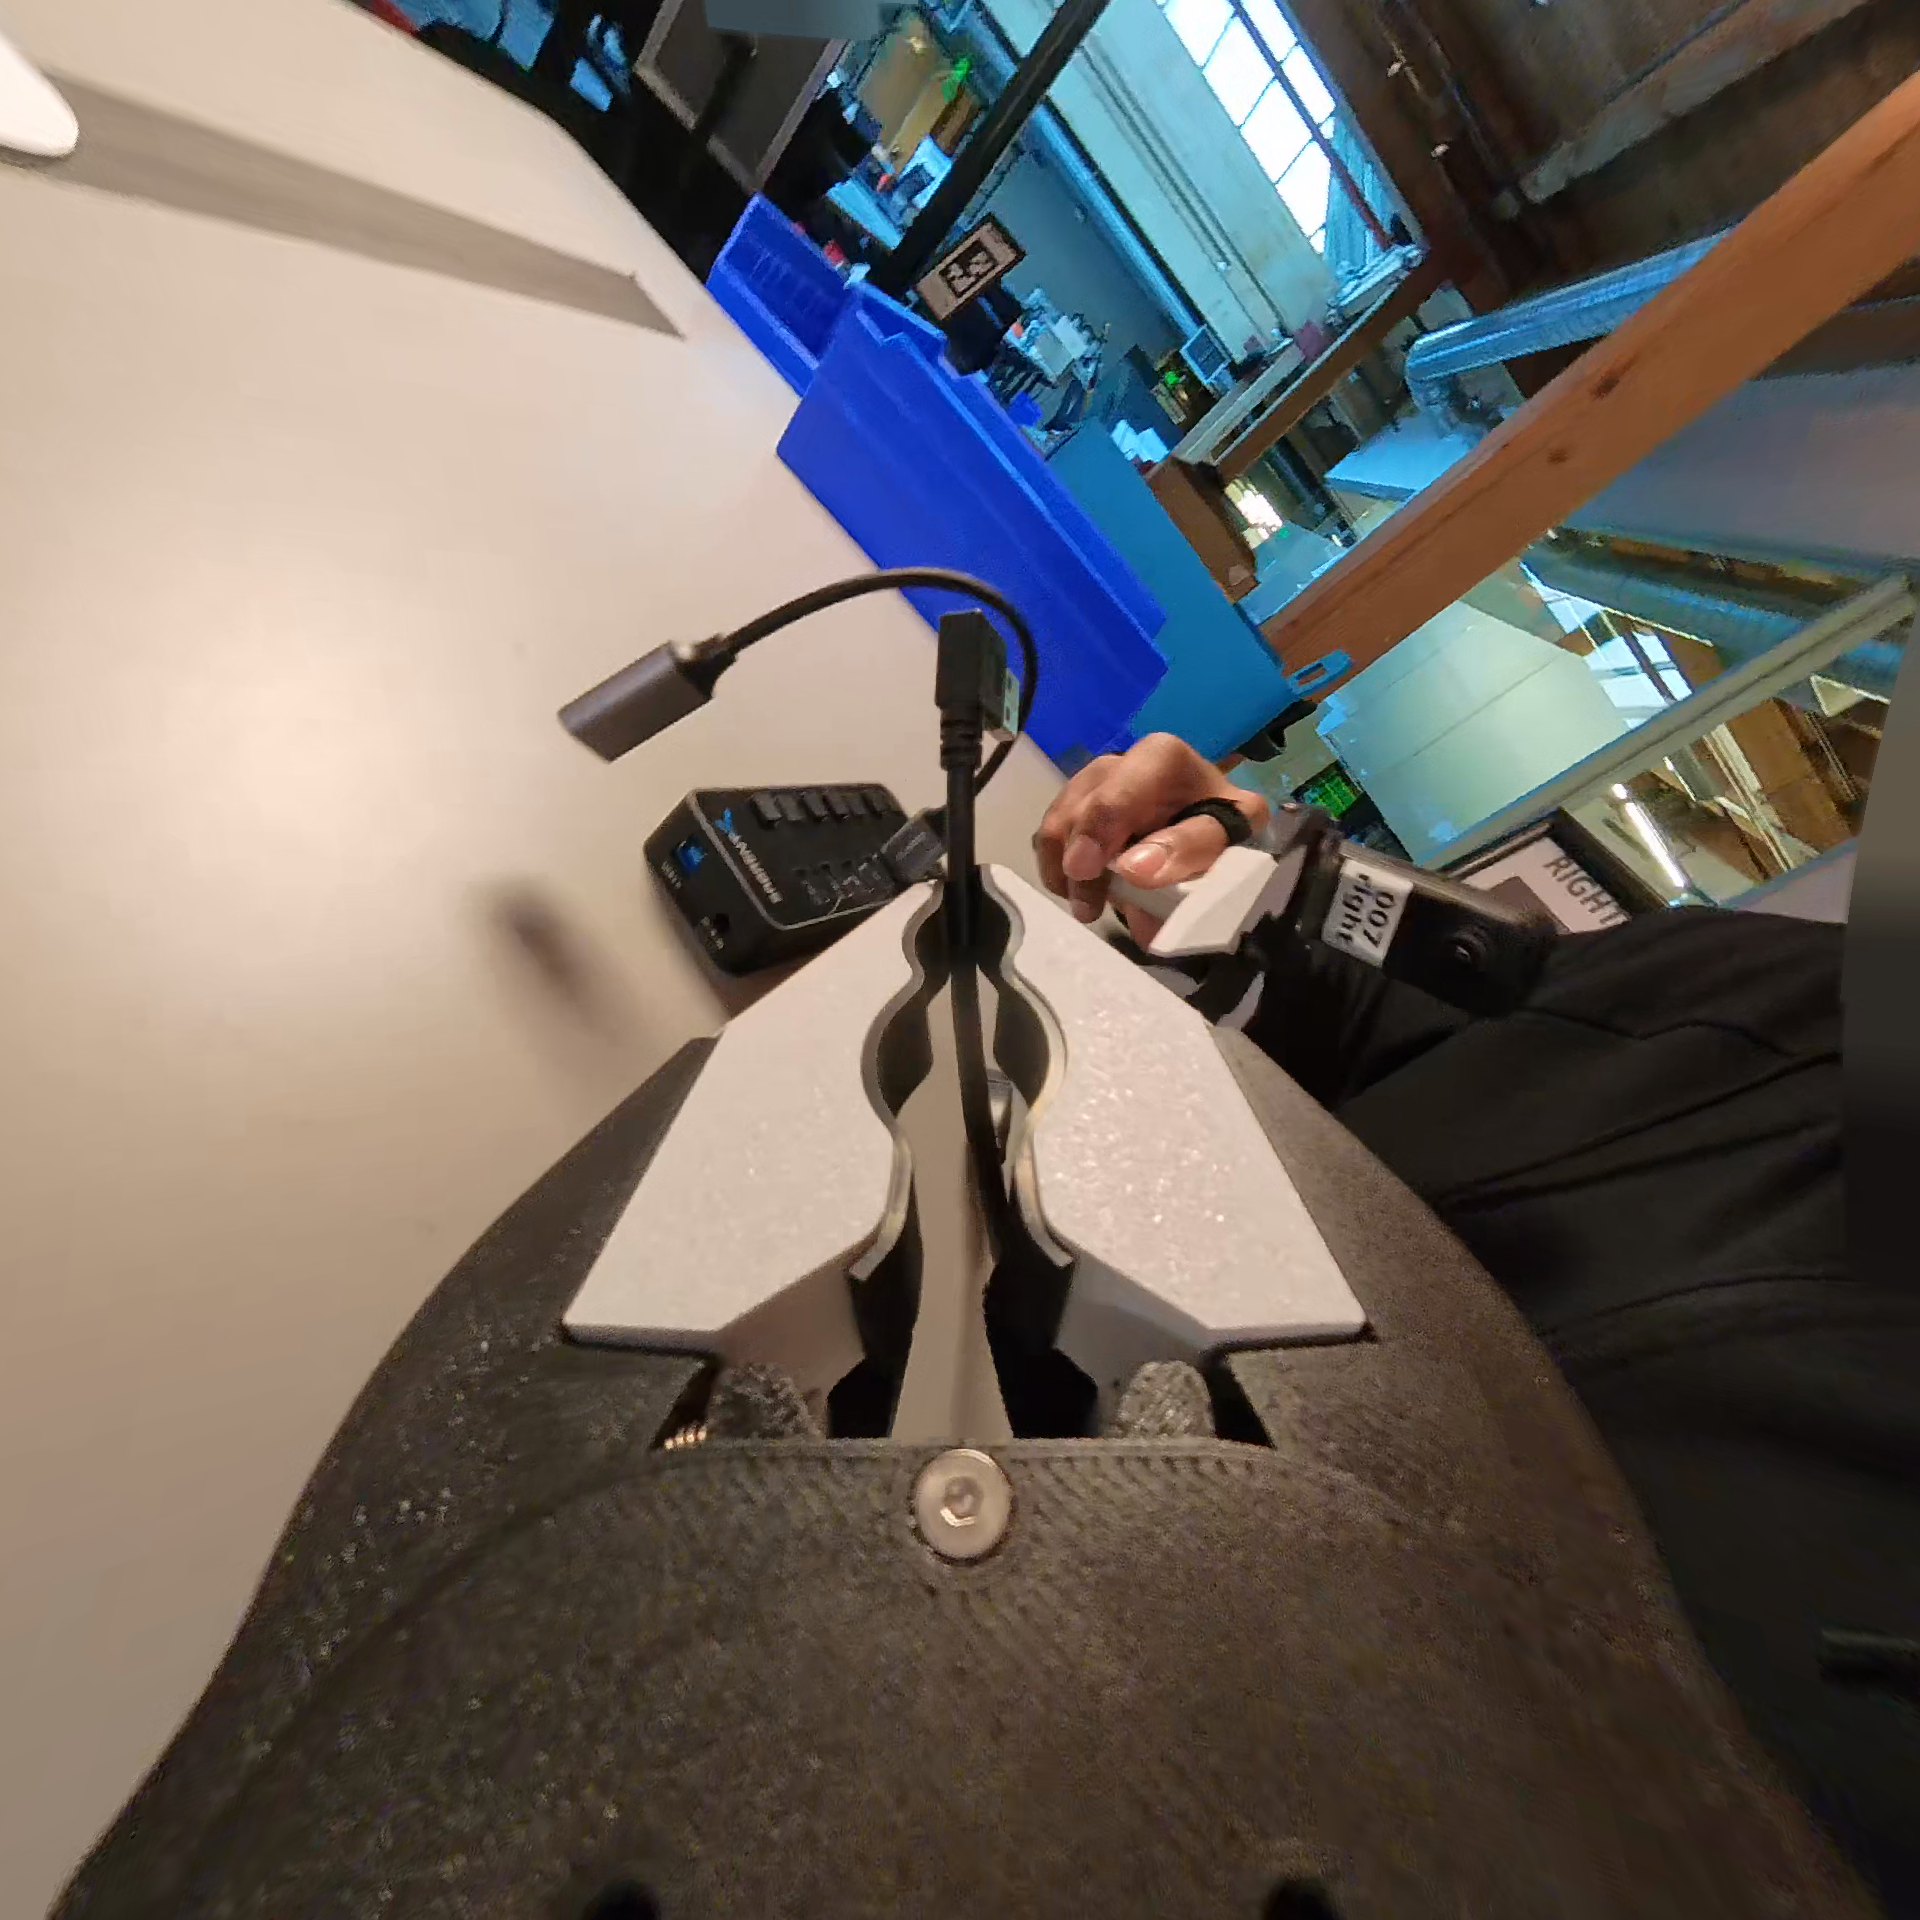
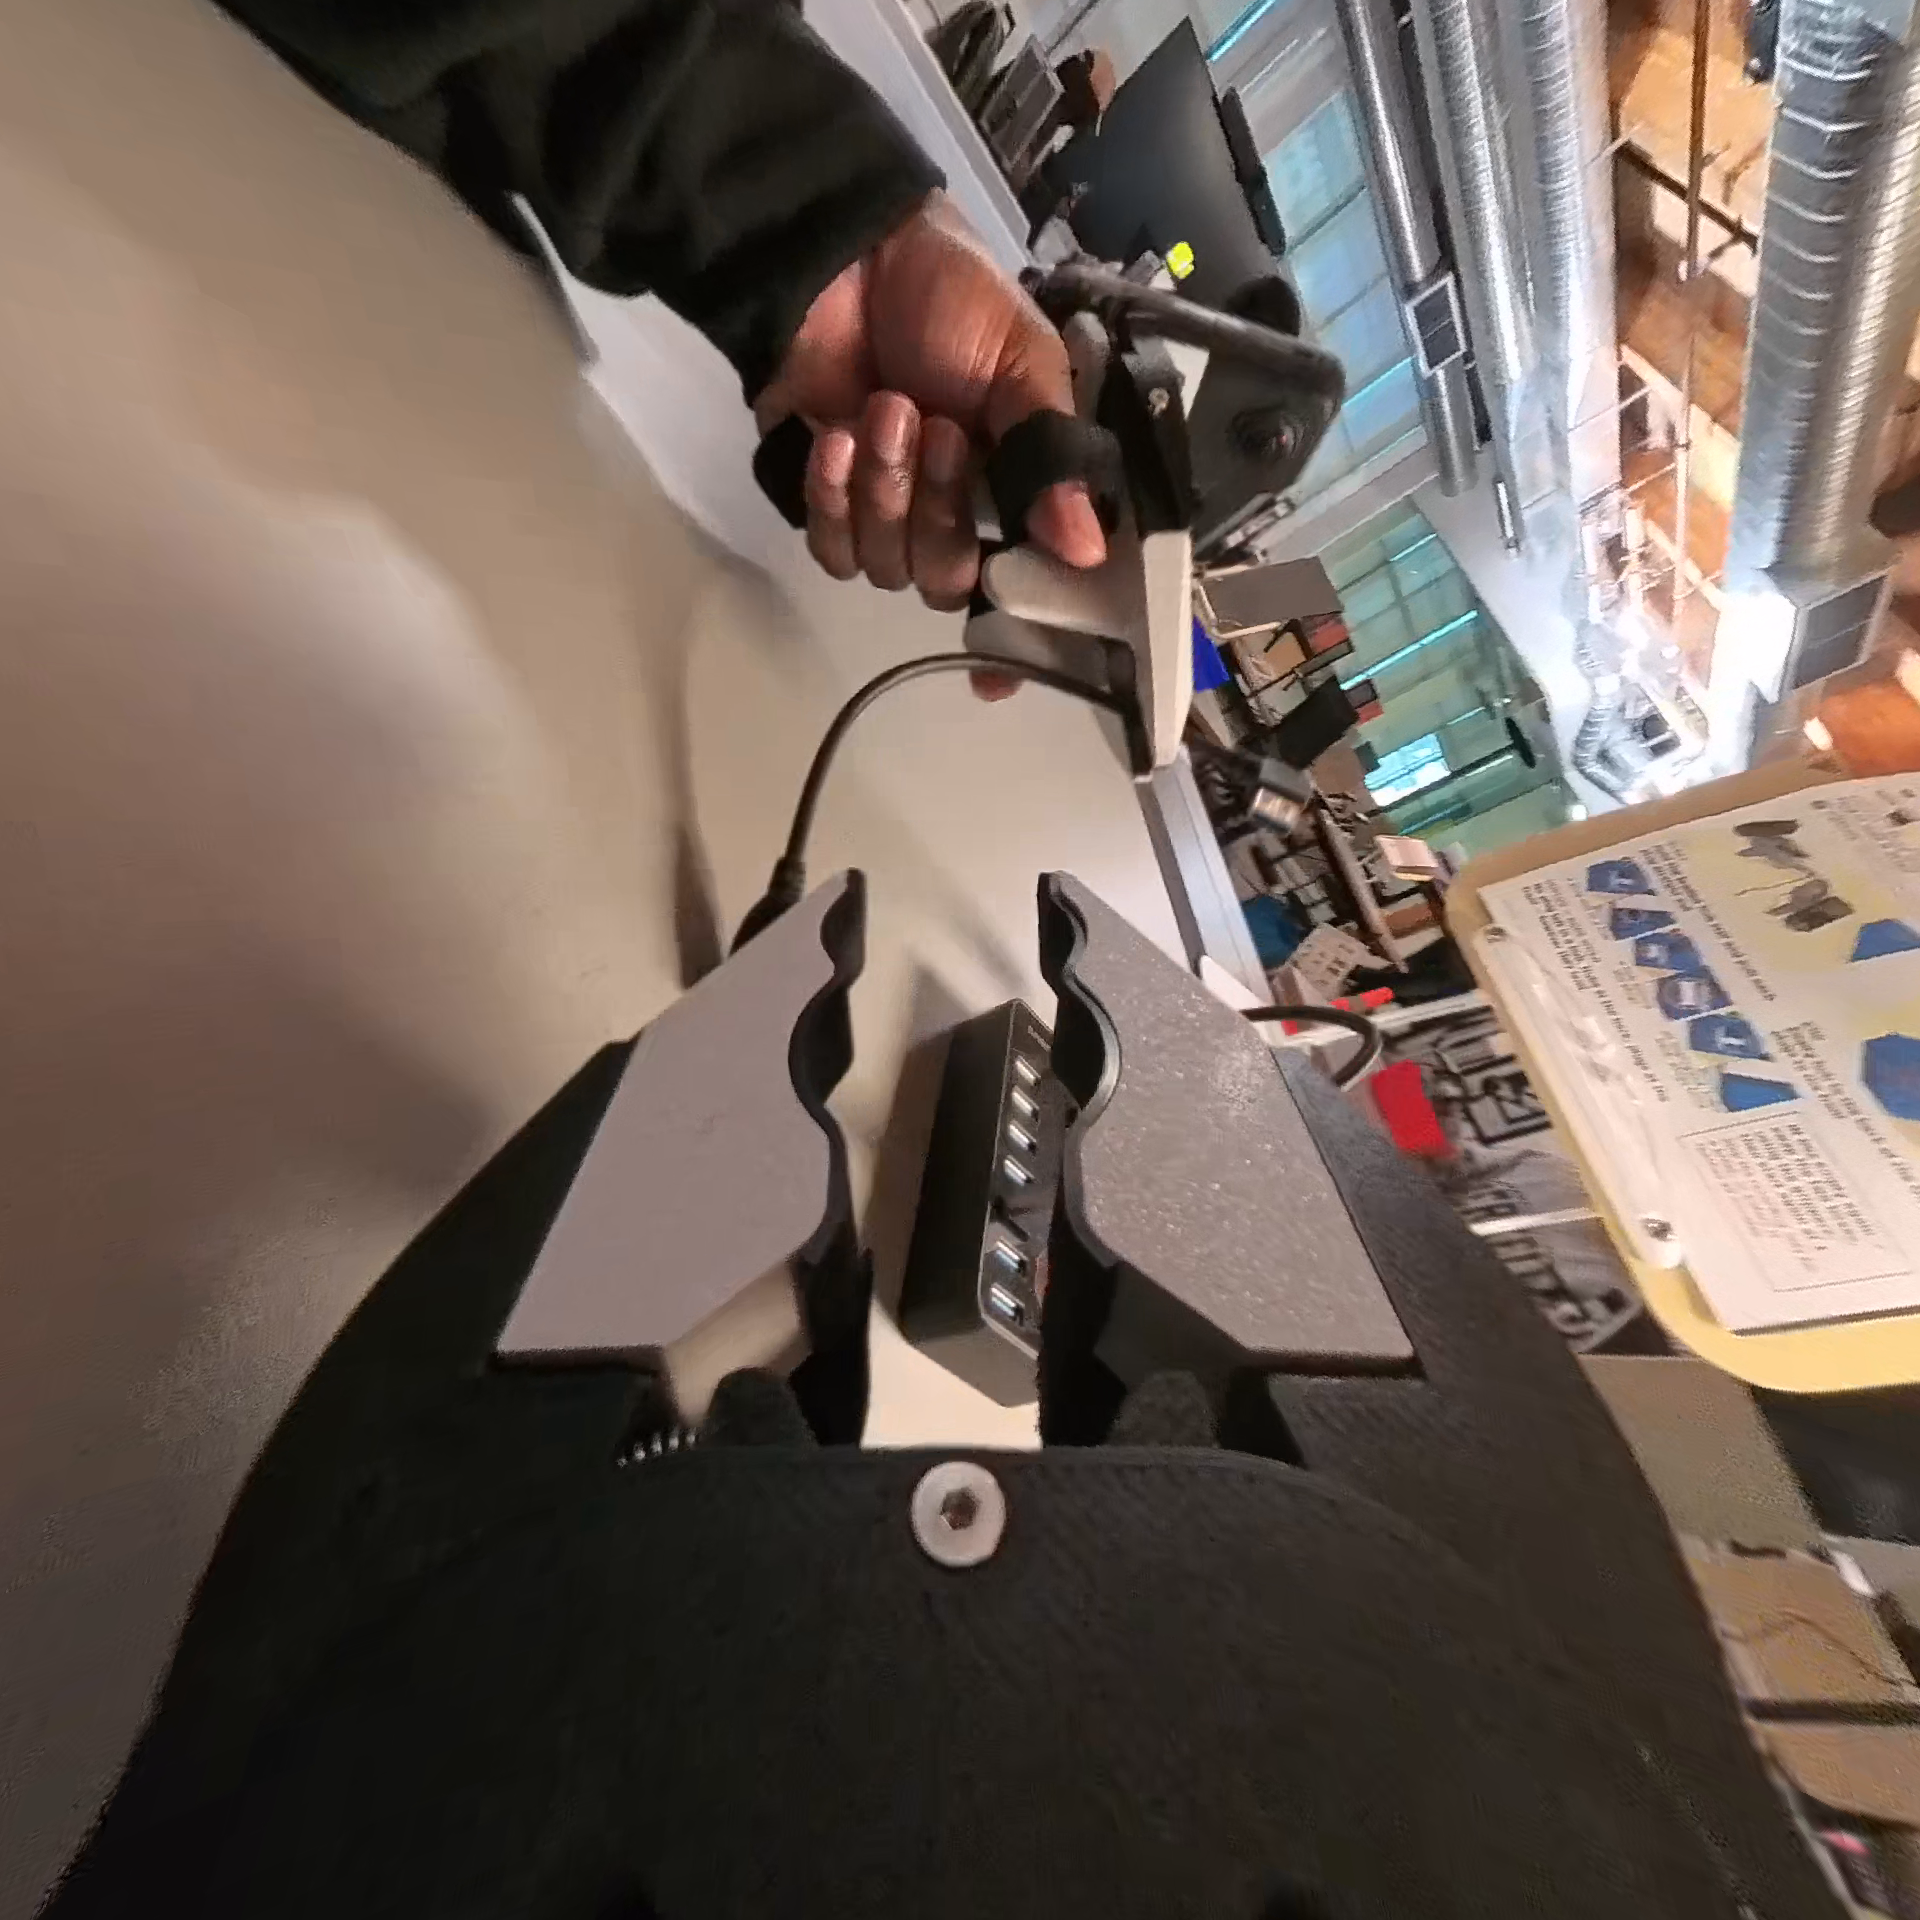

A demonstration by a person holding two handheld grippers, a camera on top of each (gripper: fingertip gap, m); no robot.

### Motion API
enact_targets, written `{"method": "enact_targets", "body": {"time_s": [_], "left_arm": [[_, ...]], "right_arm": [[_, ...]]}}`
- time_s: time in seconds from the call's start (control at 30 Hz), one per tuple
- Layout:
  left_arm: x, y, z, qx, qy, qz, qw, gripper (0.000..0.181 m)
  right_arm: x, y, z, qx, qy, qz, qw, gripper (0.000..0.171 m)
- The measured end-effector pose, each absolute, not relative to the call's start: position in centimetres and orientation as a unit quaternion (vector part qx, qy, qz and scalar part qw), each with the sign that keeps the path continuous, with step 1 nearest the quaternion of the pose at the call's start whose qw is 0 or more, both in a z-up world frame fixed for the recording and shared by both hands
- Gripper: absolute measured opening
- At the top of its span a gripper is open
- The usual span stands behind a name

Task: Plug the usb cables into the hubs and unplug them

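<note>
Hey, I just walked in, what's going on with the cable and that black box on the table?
A person holds a gripper in each hand. The left gripper is shut on a black USB cable, its plug lifted free above the table. The right gripper is open, its fingers on either side of the black USB hub, not gripping it. The plug is in no port yet.

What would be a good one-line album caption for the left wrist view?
Left gripper, jaws shut on a black USB cable, lifts its plug above the black USB hub on the table.
</note>
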State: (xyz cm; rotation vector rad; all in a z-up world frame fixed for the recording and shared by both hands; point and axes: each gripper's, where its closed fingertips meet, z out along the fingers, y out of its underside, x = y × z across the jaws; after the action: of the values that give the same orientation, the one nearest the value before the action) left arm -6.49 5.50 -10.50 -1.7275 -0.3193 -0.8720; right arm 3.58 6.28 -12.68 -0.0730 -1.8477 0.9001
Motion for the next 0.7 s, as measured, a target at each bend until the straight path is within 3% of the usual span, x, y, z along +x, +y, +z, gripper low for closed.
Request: {"method": "enact_targets", "body": {"time_s": [0.2,0.57,0.7], "left_arm": [[-5.7,4.9,-9.1,-0.755,-0.107,-0.33,0.556,0.005],[-0.3,8.5,-11.2,-0.803,-0.094,-0.245,0.535,0.005],[0.7,8.8,-11.7,-0.814,-0.078,-0.235,0.526,0.005]], "right_arm": [[2.3,8.0,-9.8,-0.111,-0.726,0.414,0.538,0.035],[-1.1,10.7,-9.6,-0.225,-0.695,0.311,0.608,0.035],[-1.1,10.8,-9.6,-0.227,-0.693,0.314,0.608,0.027]]}}
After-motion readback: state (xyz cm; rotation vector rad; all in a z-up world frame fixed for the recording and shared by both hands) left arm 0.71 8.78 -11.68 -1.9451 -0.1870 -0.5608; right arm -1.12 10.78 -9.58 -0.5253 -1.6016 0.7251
